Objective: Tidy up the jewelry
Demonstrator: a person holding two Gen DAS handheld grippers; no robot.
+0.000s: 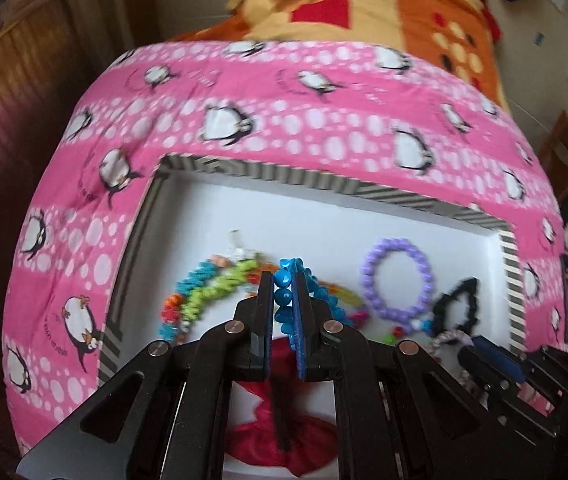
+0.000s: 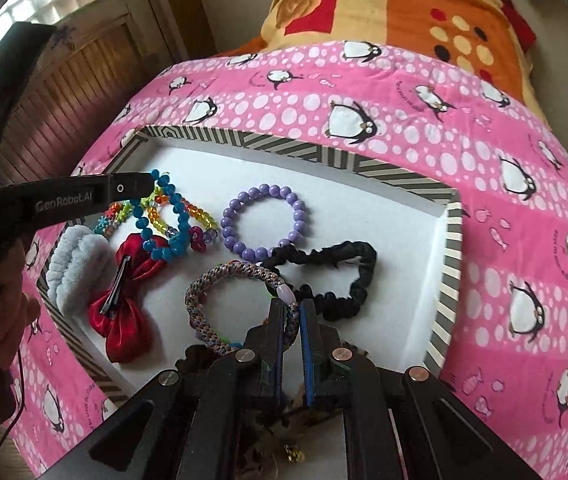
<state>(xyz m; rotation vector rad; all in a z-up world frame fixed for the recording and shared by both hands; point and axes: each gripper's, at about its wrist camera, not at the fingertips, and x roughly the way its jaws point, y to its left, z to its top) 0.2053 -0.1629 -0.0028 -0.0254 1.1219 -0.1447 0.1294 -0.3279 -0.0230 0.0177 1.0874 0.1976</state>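
Two bracelets [image 1: 284, 296] [image 2: 239, 304] (one per claw [image 1: 282, 280] [image 2: 292, 308])

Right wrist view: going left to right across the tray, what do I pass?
Grey fluffy scrunchie → red satin bow clip → blue bead bracelet, gripped by the left gripper → purple bead bracelet → black scrunchie → striped tray rim. The braided band in the right gripper overlaps, so I left it out.
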